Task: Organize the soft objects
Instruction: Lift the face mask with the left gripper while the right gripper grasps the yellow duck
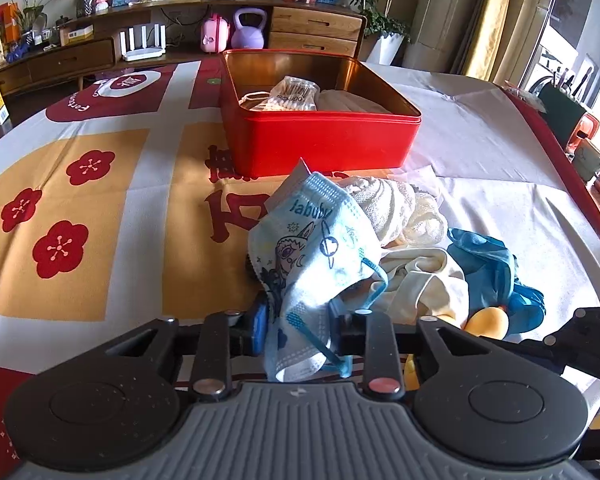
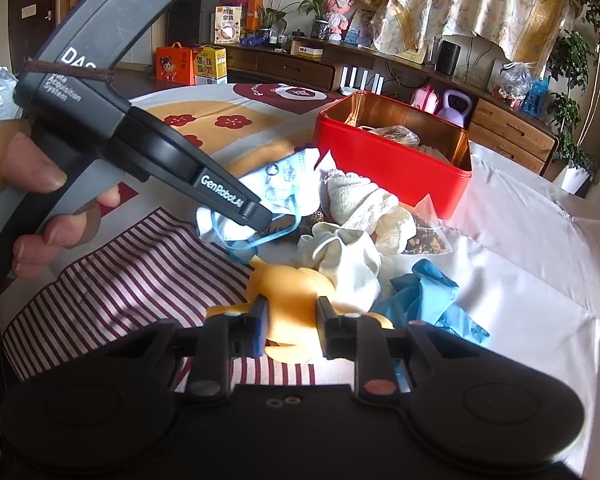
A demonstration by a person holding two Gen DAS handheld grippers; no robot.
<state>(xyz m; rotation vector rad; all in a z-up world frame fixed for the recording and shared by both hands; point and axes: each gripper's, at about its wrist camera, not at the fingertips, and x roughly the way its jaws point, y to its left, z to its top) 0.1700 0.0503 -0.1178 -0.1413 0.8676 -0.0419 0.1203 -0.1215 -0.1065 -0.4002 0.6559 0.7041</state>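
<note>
Nearest in the left wrist view, the left tool (image 1: 298, 326) is clamped on a pale blue printed face mask (image 1: 312, 248), which drapes over and between its fingers and hangs down toward the camera, its blue ear loops dangling. In the right wrist view the same tool reaches in from the left, its tip pinching the mask just above the bench (image 2: 540, 248), with the person's left hand (image 2: 32, 200) on its handle.

The right tool (image 2: 291, 326) has its fingers apart on either side of a yellow soft toy (image 2: 288, 292), which lies on the striped part of the cloth; I cannot tell whether the pads touch it.

Just beyond the toy is a crumpled cream cloth (image 2: 348, 260), with blue gloves (image 2: 428, 292) to its right. Farther on lies a white knitted cloth (image 2: 356, 200), and beside it a clear packet of dark bits (image 2: 428, 236).

Farther still stands an open red tin (image 1: 320, 136), holding a packet of cotton swabs (image 1: 292, 94) and folded white items.
</note>
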